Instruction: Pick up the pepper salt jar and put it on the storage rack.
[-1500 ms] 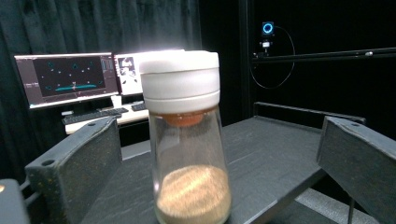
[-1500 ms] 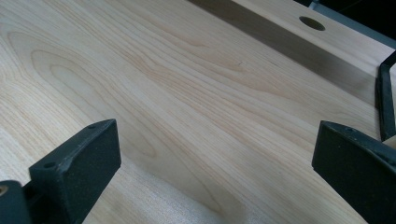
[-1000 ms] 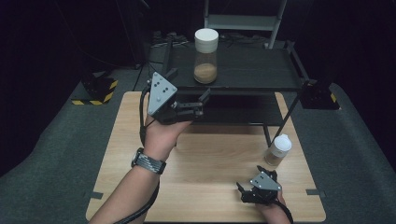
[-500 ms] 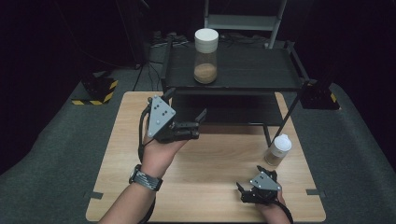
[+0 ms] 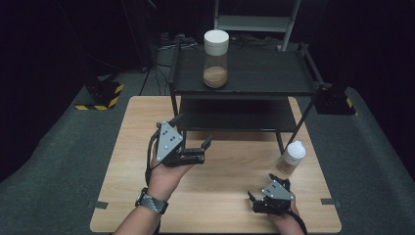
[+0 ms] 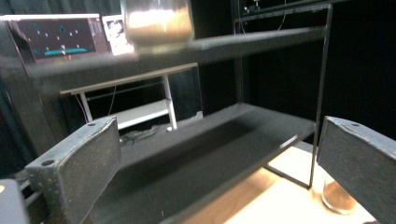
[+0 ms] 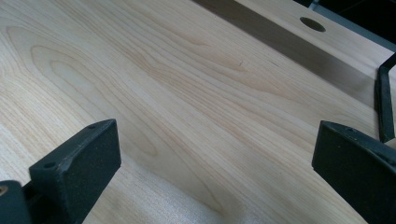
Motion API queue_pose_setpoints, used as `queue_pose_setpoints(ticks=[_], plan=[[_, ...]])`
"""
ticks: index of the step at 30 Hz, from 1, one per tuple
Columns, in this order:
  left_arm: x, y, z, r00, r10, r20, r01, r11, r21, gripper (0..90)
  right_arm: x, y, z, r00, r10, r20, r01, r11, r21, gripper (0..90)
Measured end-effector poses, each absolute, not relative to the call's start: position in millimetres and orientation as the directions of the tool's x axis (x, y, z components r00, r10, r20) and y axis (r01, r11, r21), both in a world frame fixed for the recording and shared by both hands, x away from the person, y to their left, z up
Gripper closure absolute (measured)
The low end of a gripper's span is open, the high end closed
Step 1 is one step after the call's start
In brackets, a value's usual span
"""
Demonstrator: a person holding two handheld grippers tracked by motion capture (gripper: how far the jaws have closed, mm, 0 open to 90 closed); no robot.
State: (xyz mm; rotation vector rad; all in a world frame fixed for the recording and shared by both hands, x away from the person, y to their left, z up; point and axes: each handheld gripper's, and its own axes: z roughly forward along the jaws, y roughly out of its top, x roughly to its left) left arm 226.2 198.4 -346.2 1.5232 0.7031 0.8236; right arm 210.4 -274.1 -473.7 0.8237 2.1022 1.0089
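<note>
Two jars mark where the work stands, and the order runs from the wooden table [image 5: 230, 196] down to the claws; the black two-tier shelf [image 5: 244, 85] stands at the table's twelve o'clock, its top deck carrying the taller jar [image 5: 216, 58] with a white lid and brown powder at the bottom; the smaller white-capped jar [image 5: 292, 157] stands on the bare wood at about four o'clock from the shelf, just beside its front right leg. What has changed over the last second is the left gripper [image 5: 203, 149]: it was up against the shelf's front edge beneath the tall jar and has drawn back toward six o'clock, now hanging over open wood with jaws wide apart and nothing between them; I take that as the tall jar being delivered and released. The right gripper [image 5: 257, 201] has not shifted; it rests low at five o'clock, jaws spread over bare wood, and the small jar at its one o'clock looks the likely next pick.
</note>
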Motion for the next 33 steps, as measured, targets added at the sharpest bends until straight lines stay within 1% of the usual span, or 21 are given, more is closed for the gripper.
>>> queue_pose_setpoints(ticks=[5,15,25,33], plan=[[223.8,201.2,-364.8,0.570,0.817,0.090,0.009,-0.116,0.993,0.4,210.4,-274.0,-473.7,-0.590,0.754,-0.289,0.249,0.510,0.823,0.0],[220.8,200.5,-403.5,0.577,0.812,0.093,0.078,-0.168,0.983,0.4,210.1,-273.2,-473.6,-0.588,0.754,-0.292,0.250,0.512,0.822,0.0],[217.2,206.0,-435.2,0.587,0.807,0.067,0.140,-0.183,0.973,0.4,209.9,-272.7,-473.7,-0.587,0.754,-0.295,0.248,0.514,0.821,0.0],[215.0,213.4,-461.5,0.579,0.814,0.054,0.212,-0.214,0.953,0.5,209.7,-272.2,-473.7,-0.586,0.754,-0.296,0.249,0.516,0.820,0.0]])
